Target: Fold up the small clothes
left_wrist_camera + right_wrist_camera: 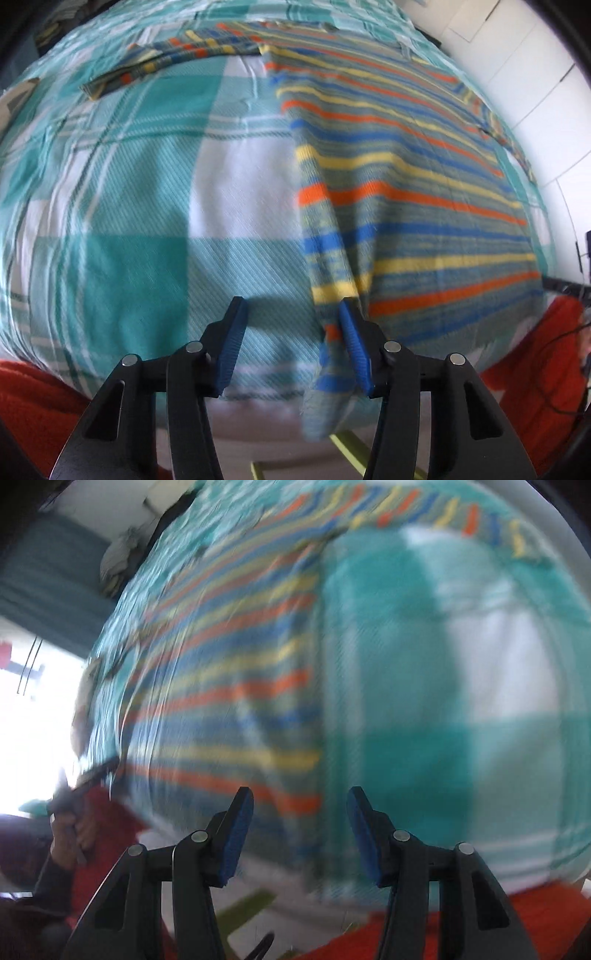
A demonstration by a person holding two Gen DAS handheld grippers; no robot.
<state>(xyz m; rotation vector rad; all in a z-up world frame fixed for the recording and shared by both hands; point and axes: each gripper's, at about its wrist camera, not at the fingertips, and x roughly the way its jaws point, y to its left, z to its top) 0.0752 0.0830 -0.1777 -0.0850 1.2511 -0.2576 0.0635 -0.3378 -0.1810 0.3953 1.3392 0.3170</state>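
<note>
**Both grippers apart over the striped garment**

Left gripper (291,306) first: its jaws stand part-way apart, pointing steeply down at the bed, and the blue pads (232,343) press on nothing. A hanging corner of the striped garment (406,177) drapes against the inner face of the right-hand pad and droops past it over the bed's edge, but the other pad is well clear of the cloth, so nothing is pinched. That garment, banded in orange, yellow, blue and grey-green, lies spread flat on the teal-and-white checked bedspread (147,221), filling the right half of the left wrist view. One long sleeve (166,62) stretches out to the left across the far part of the bedspread.

Over to the right gripper (300,793), and its jaws are part-way apart too, with empty space between the pads. The view is heavily smeared, yet the striped garment (229,672) reads clearly on the left half, its straight side edge running down the middle toward the gripper, and the checked bedspread (461,709) bare to the right. The sleeve (424,513) arcs across the top. At the lower left a hand (74,827) grips a dark handle, beside red fabric (107,834). More of that red shows at both bottom corners of the left wrist view (33,398), below the bed's edge.
</note>
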